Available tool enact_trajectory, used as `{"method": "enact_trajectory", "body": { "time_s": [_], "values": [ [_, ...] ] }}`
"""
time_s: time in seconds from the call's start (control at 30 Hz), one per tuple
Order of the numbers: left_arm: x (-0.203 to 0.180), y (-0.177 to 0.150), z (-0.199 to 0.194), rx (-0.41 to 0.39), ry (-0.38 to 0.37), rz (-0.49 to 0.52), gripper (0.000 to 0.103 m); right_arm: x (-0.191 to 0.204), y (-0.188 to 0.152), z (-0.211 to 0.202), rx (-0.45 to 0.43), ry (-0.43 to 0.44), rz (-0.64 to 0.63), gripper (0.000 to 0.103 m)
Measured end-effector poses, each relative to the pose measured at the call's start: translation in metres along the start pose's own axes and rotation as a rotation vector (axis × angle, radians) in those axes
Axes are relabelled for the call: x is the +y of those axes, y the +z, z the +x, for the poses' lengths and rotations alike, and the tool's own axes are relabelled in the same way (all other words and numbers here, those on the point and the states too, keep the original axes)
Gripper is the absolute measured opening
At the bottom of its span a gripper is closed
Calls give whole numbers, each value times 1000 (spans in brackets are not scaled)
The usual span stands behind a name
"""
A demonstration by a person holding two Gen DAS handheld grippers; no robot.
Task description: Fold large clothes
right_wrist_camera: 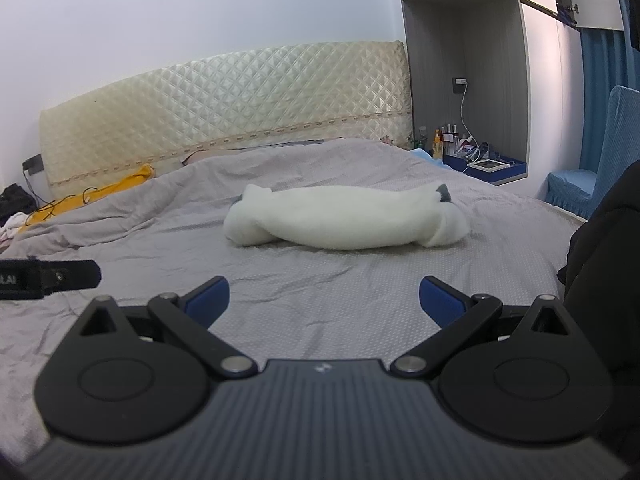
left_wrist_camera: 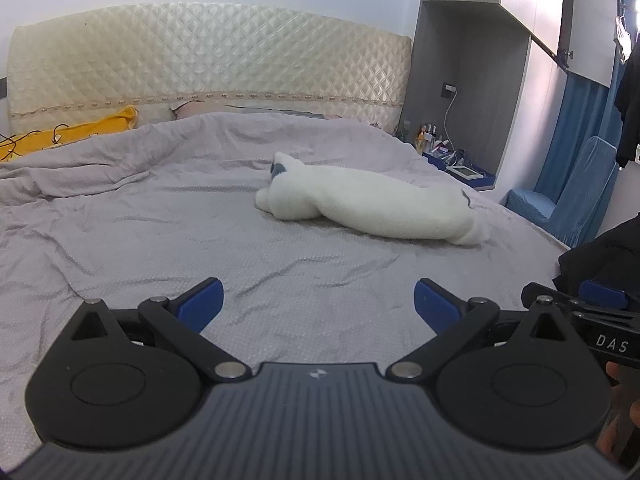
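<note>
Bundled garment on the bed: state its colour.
White garment with small grey patches; clearest in the right wrist view.

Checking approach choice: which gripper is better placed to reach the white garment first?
Right, probably. The white garment lies centred ahead of the open right gripper; from the open left gripper it sits off to the right.

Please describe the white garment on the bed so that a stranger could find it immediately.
Look at the bed with the grey cover. The white fleece garment lies bunched in a long roll near its middle. It is the only white, fluffy thing there; the yellow item lies by the headboard.
</note>
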State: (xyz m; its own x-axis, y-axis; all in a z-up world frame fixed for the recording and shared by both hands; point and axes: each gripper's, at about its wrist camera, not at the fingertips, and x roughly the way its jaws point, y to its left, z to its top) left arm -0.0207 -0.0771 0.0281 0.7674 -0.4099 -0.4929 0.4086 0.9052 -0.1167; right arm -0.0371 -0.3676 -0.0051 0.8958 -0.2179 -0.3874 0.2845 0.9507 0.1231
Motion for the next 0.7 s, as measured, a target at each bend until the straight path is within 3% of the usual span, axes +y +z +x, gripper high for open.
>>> {"method": "enact_trajectory", "body": {
  "time_s": [0.7],
  "values": [
    [0, 3, -3, 4, 6, -3, 103, 1, -1, -1, 0, 1, 3, 103]
  ]
}}
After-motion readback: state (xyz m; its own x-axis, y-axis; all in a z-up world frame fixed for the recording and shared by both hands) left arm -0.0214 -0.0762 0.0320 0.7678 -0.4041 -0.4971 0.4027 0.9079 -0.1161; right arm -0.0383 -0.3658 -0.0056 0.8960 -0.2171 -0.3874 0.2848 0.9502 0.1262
